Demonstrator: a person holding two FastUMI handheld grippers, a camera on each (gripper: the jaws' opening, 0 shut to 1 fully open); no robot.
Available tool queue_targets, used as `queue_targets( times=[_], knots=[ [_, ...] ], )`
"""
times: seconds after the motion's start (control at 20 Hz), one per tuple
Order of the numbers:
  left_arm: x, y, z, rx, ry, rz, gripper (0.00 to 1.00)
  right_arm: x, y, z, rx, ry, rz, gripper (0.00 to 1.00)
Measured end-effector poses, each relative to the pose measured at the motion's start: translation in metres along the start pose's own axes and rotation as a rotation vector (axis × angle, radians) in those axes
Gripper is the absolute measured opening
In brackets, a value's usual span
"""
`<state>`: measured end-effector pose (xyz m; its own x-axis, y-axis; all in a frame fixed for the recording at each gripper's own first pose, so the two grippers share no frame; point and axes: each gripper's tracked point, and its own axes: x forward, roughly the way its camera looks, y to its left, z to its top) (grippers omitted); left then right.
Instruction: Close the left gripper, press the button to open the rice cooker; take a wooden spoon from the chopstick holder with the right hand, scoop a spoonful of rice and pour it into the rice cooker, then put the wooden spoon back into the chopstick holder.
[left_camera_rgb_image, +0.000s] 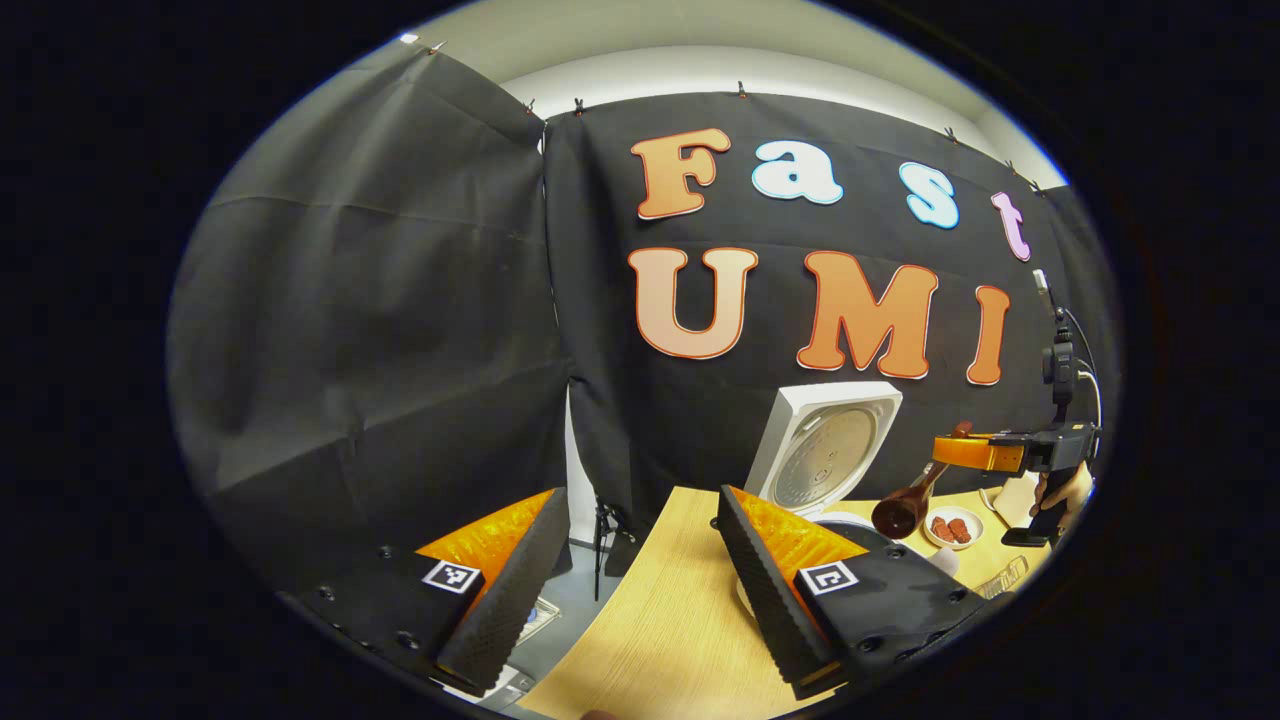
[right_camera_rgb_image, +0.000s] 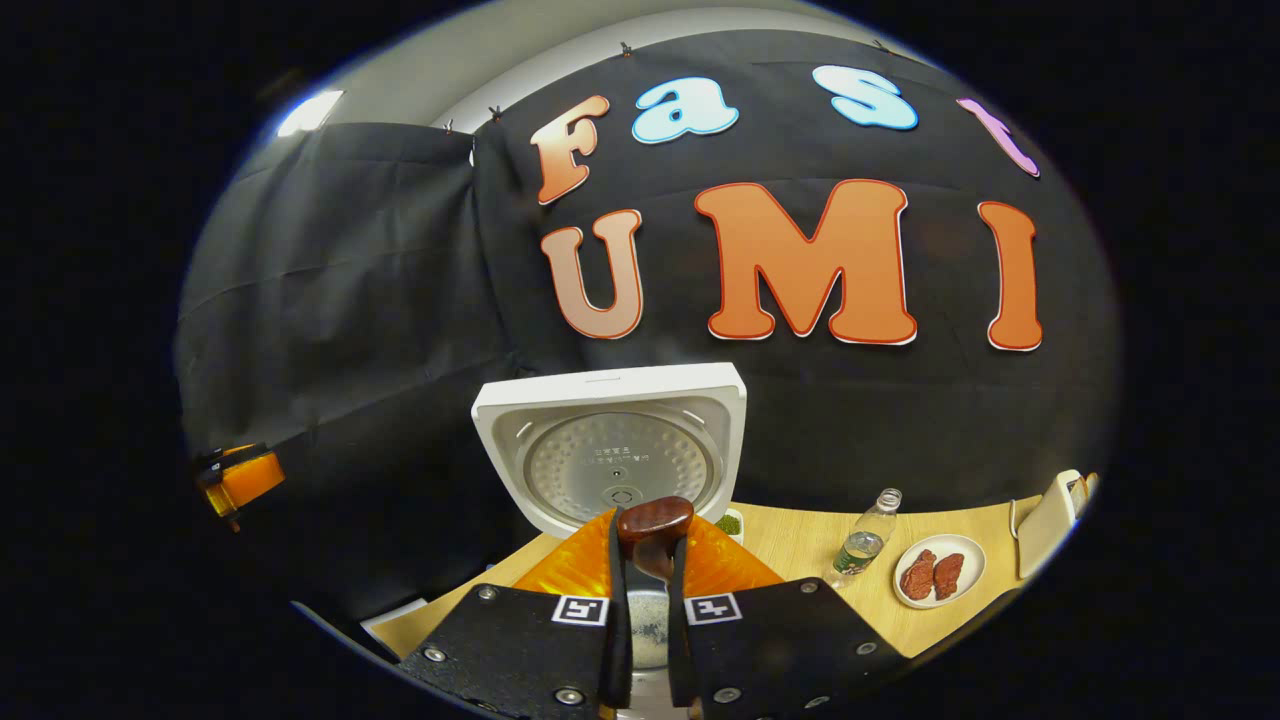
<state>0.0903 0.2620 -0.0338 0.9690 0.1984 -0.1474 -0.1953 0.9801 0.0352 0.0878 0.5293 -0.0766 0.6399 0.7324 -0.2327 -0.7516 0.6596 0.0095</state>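
rice cooker (right_camera_rgb_image: 610, 460) body hidden behind fingers | wooden spoon (right_camera_rgb_image: 655, 530) bowl hidden | plate (right_camera_rgb_image: 940, 572) contents unclear

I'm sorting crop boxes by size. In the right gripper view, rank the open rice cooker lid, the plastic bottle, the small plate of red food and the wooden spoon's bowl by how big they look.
1. rice cooker lid
2. Plate and plastic bottle: alike in extent, so not ranked.
3. wooden spoon, though it sits nearest the camera, held in the right gripper.

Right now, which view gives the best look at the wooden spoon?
The left gripper view: the wooden spoon shows side-on, tilted bowl-down beside the open rice cooker, held by the right gripper. The right gripper view shows just its end clamped between the jaws.
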Motion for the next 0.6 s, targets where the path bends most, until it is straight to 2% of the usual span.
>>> queue_targets(
  times=[0.15, 0.3, 0.6],
  knots=[
    [-0.009, -0.002, 0.005, 0.006, -0.015, 0.017, 1.00, -0.007, -0.001, 0.006, -0.022, -0.016, 0.013, 0.13],
    [-0.017, -0.009, 0.004, -0.023, -0.018, 0.021, 1.00, -0.017, -0.010, 0.013, 0.045, -0.032, 0.016, 0.13],
    [-0.035, -0.037, 0.011, -0.103, -0.029, 0.007, 1.00, -0.063, -0.073, 0.020, 0.190, -0.051, -0.047, 0.13]
  ],
)
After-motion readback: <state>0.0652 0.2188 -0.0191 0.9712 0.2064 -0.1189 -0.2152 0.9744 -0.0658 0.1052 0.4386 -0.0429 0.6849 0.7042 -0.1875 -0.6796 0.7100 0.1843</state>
